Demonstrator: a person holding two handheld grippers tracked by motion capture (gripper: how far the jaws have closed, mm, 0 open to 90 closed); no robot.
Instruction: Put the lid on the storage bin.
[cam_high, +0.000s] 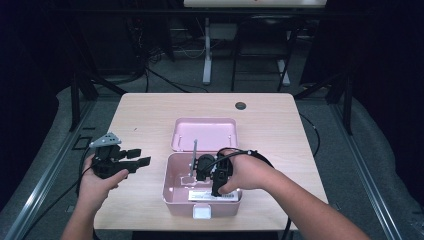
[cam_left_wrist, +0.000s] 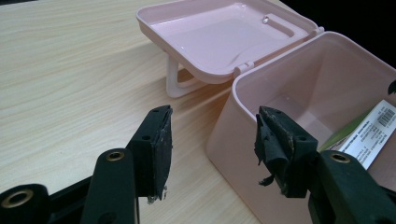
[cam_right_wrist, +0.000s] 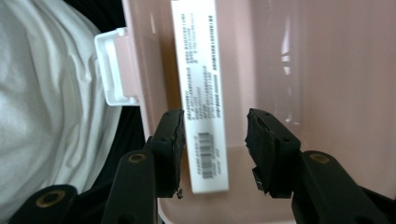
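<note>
A pink plastic box (cam_high: 170, 192) stands on the table with its lid (cam_high: 205, 132) swung open behind it. Inside, along the near wall, lies a long white package (cam_high: 212, 196) printed with text and a barcode. My right gripper (cam_high: 202, 170) hangs over the box interior. In the right gripper view its jaws (cam_right_wrist: 215, 149) stand open above the package (cam_right_wrist: 198, 70), and the pads do not press on it. My left gripper (cam_high: 140, 156) is held left of the box, open and empty. In the left gripper view it (cam_left_wrist: 212, 140) points at the box's corner (cam_left_wrist: 243, 154).
A white latch (cam_high: 202, 212) sticks out from the box's front wall. A dark round grommet (cam_high: 240, 105) sits near the table's far edge. Bare wood (cam_left_wrist: 70, 84) lies to the left of the box and the lid (cam_left_wrist: 219, 32). The person's white shirt (cam_right_wrist: 46, 116) is close behind the latch (cam_right_wrist: 114, 65).
</note>
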